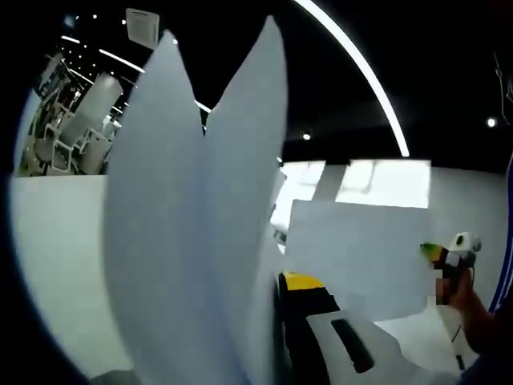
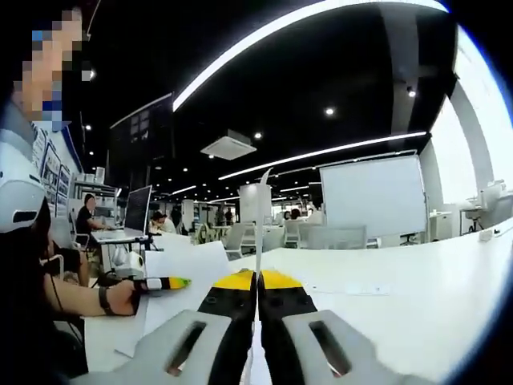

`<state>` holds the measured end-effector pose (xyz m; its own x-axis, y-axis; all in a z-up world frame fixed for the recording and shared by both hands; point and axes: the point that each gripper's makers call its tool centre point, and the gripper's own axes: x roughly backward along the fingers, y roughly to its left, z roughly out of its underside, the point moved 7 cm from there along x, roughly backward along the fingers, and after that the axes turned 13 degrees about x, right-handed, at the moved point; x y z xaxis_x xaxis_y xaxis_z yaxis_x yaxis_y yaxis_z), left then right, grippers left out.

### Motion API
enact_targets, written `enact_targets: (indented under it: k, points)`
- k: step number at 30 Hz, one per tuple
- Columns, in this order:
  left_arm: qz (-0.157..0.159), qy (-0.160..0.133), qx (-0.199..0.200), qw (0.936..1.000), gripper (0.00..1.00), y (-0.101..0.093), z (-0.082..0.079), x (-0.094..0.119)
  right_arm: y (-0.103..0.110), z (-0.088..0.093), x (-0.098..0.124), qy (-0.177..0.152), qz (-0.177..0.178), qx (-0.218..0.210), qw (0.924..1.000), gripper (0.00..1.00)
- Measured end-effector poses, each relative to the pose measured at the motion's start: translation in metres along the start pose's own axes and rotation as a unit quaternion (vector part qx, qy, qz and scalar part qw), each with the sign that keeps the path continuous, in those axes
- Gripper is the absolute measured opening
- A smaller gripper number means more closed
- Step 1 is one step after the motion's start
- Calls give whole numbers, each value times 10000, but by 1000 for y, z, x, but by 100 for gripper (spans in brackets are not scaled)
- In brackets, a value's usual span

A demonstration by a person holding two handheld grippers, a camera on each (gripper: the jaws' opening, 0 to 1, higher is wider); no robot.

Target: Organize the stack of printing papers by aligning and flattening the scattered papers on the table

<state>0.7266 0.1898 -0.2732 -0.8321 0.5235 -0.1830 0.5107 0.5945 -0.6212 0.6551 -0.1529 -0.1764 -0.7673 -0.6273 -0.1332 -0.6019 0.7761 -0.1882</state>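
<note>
Right gripper view, nearest first: right gripper has its yellow-tipped jaws pressed together on a thin sheet of paper, seen edge-on, standing upright from betw. the tips. Just left of it, the left gripper pokes in w/ a green-yellow tip, held by a hand wearing a dark wristband; its tip meets a white sheet lying/hanging at table height. White table spreads to the right & back. Farther off: monitor, seated people, a whiteboard, ceiling light strips.

Left gripper view: two big curved sheets rise right in front of the lens, hiding most of the left gripper's own jaws; one black jaw w/ yellow tip shows at bottom centre. Can't tell if the jaws are closed on the paper. Behind, another flat sheet stands upright, w/ the right gripper at its right edge, hand beside it. Beyond: white table surface, bright windows, dark ceiling.
</note>
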Motion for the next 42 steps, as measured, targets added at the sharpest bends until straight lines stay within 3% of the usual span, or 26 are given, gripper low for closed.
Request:
enact_targets:
  k: [28,42]
  points:
    - [20,-8,40,10000,9,4,-2,0,6,-31,-15,-514,-131,-14,9986,0]
    - [28,-11,55,10000,9,3,-2,0,9,-46,-17,-620,-180,127,9978,0]
